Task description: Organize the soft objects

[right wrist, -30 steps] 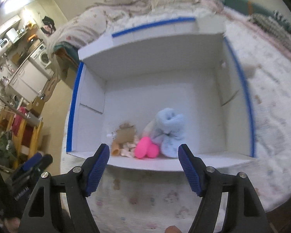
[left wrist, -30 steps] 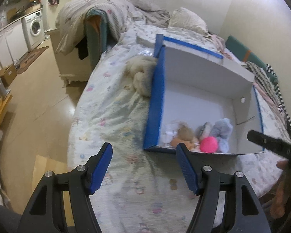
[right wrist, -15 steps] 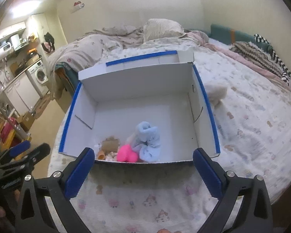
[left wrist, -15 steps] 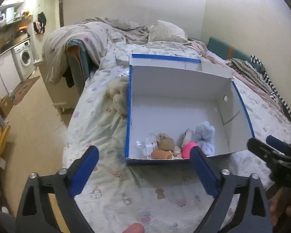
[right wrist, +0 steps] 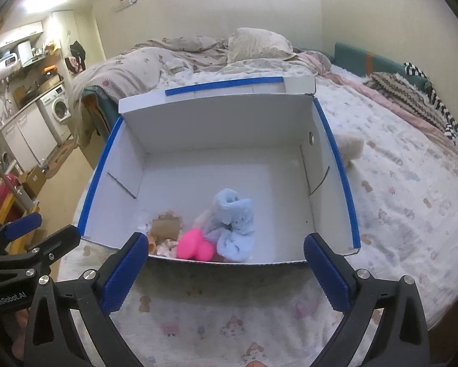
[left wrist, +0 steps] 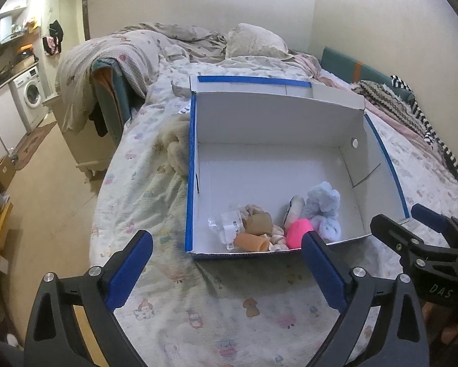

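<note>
A white cardboard box with blue edges [left wrist: 278, 122] [right wrist: 216, 122] sits on the bed. Inside its near end lie a light blue plush [left wrist: 323, 211] [right wrist: 233, 220], a pink soft toy [left wrist: 297, 232] [right wrist: 195, 244], a tan soft toy [left wrist: 258, 223] [right wrist: 166, 226] and a plastic-wrapped item [left wrist: 226, 229]. A cream fluffy toy [left wrist: 175, 146] lies on the bed left of the box; another [right wrist: 352, 146] lies right of it. My left gripper [left wrist: 226, 263] and right gripper [right wrist: 223, 263] are both open and empty, held in front of the box's near wall.
The bed [left wrist: 155, 214] has a patterned sheet, a crumpled blanket and pillow [left wrist: 253, 41] at the far end, and striped cloths [right wrist: 412, 98] at the right. A washing machine [left wrist: 30, 98] and floor clutter stand to the left.
Both grippers have pulled back and up from the box and their jaws have opened wider. The toys in the box have not moved.
</note>
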### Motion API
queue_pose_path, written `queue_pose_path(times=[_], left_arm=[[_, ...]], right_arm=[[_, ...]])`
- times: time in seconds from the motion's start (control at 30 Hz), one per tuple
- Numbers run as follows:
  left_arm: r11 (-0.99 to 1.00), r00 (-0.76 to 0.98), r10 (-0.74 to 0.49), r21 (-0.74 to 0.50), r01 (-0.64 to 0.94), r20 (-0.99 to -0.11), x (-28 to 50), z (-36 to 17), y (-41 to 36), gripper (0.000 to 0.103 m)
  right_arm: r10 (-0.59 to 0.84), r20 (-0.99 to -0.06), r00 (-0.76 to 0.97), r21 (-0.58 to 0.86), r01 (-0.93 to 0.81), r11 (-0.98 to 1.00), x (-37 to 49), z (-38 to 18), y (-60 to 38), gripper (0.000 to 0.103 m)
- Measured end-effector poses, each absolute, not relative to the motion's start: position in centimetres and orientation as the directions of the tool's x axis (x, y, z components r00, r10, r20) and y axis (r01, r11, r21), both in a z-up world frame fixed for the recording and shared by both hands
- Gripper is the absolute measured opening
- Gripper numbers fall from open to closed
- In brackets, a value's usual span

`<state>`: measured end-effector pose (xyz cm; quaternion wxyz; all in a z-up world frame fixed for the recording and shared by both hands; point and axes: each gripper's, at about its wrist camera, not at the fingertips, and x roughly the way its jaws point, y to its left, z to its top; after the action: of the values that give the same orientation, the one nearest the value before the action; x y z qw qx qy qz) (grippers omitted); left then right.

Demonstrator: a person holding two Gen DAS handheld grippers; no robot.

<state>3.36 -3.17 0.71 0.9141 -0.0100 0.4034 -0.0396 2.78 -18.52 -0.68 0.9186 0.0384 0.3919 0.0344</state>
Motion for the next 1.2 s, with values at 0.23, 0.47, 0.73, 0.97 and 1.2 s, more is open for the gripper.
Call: queue_pose_path(times=[0.23, 0.47, 0.73, 0.97, 1.2], left_arm=[[0.996, 0.671, -0.085, -0.052, 0.069, -0.736, 3.61, 0.67, -3.22, 0.097], [0.996, 0.678, -0.082, -0.046, 0.071, -0.730, 3.61, 0.75, -3.21, 0.097], [0.997, 0.677, -0.078, -0.051, 0.059, -0.732, 3.48, 0.83, -2.89, 0.097], [0.997, 0.677, -0.078, -0.051, 0.060, -0.732, 3.50, 0.85, -2.83, 0.097], [0.997, 0.675, -0.077, -0.050, 0.059, -0.733, 3.51, 0.82, -2.88, 0.097]], right_arm=[[0.088, -0.712, 0.697, 0.101, -0.023, 0.995, 2.73, -0.53, -18.67, 0.103], [0.082, -0.716, 0.693, 0.099, -0.015, 0.995, 2.74, -0.42, -18.83, 0.103], [0.081, -0.715, 0.694, 0.097, -0.015, 0.995, 2.76, -0.44, -18.79, 0.103], [0.078, -0.715, 0.695, 0.098, -0.011, 0.995, 2.74, -0.42, -18.94, 0.103], [0.076, -0.713, 0.697, 0.094, -0.012, 0.995, 2.65, -0.41, -18.91, 0.103]])
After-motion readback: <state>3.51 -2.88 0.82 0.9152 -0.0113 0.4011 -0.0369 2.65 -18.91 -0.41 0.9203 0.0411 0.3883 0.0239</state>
